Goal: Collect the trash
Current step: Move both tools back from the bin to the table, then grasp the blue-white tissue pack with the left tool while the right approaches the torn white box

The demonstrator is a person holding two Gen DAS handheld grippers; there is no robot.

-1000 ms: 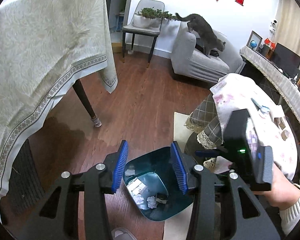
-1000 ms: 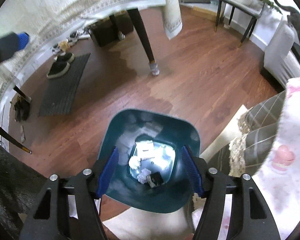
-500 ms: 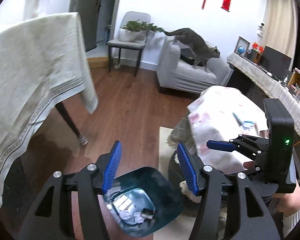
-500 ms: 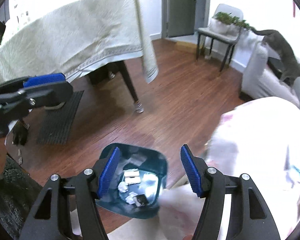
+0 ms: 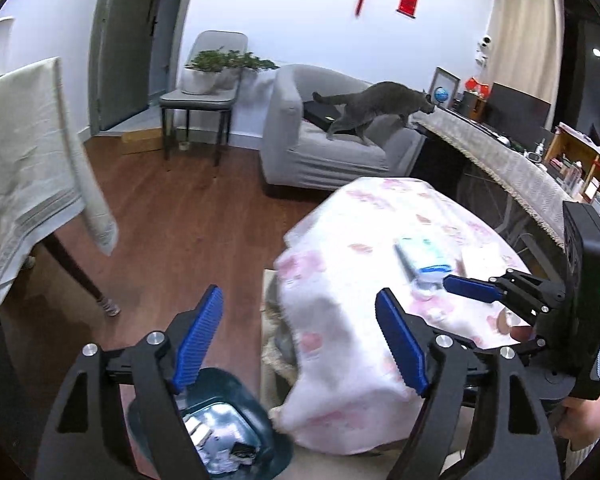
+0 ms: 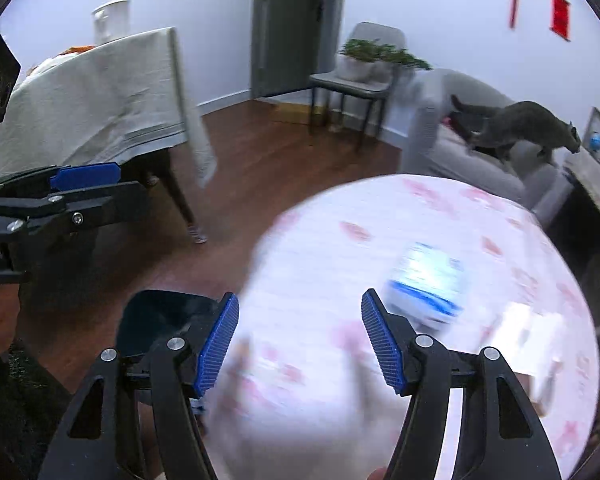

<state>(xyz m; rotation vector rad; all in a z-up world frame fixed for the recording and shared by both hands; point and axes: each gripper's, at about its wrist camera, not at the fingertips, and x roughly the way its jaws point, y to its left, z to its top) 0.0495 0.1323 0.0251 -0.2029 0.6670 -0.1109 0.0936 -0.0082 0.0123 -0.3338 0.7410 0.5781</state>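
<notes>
A dark teal bin [image 5: 260, 432] stands on the floor with crumpled paper scraps [image 5: 216, 452] inside; in the right wrist view the bin [image 6: 156, 320] sits left of the round table. My left gripper [image 5: 300, 340] hangs above the bin's right side and the table edge, jaws opening, nothing between them. My right gripper [image 6: 300, 344] hovers over the round table with the pink-patterned cloth [image 6: 380, 240], jaws opening and empty. A white and blue packet [image 6: 428, 284] lies on the cloth just beyond its right finger; the packet [image 5: 424, 260] also shows in the left wrist view.
A large table with a beige cloth [image 5: 24, 184] stands at the left, its leg [image 5: 80, 272] on the wood floor. A grey cat [image 5: 380, 106] steps off a grey armchair [image 5: 320, 148]. A chair with a plant [image 5: 204, 92] stands by the wall. White boxes [image 6: 536, 328] lie on the round table.
Both grippers have risen away from the bin and swung toward the round table. The left jaws have widened clearly, the right slightly. The cat has moved right along the armchair.
</notes>
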